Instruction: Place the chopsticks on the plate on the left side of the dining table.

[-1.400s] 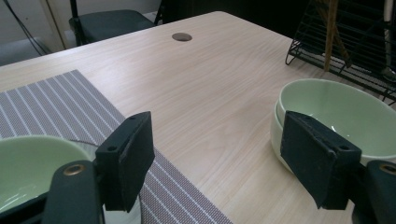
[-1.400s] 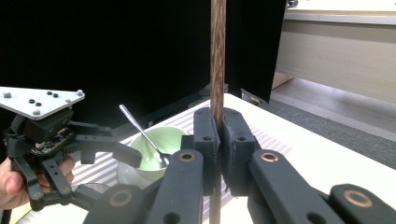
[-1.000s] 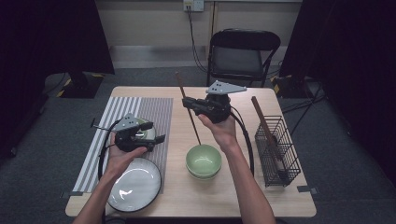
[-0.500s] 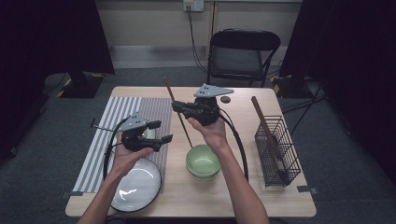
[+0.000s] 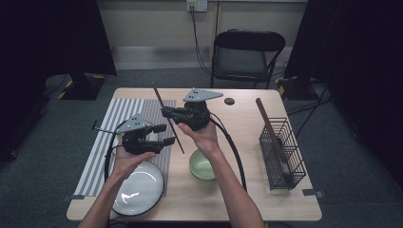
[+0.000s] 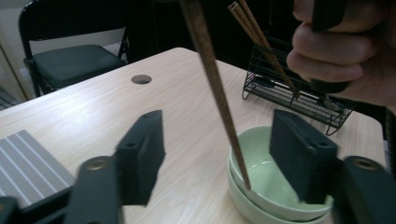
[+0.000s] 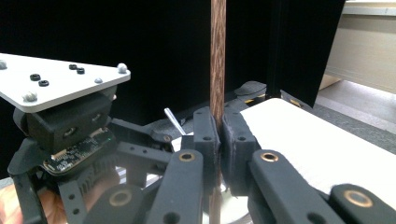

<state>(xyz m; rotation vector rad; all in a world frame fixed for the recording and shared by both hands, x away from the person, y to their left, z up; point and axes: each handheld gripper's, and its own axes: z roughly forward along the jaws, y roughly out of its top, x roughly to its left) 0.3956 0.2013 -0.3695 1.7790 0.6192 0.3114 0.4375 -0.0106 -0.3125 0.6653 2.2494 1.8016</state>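
Right gripper [image 5: 167,114] clamps a wooden chopstick [image 5: 167,118]; left gripper [image 5: 164,134], at its 7 o'clock, has been closing, jaws half-open around the chopstick, not touching.

Bowls [image 5: 203,167] mid-table, plate [image 5: 136,188] to their left, rack [image 5: 281,154] at right.

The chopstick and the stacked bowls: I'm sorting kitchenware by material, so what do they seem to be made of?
The chopstick looks like dark brown wood with a matte finish; fine lengthwise grain shows in the right gripper view. The bowls look like pale green glazed ceramic, going by their smooth gloss and bright highlights, though glossy plastic is possible.
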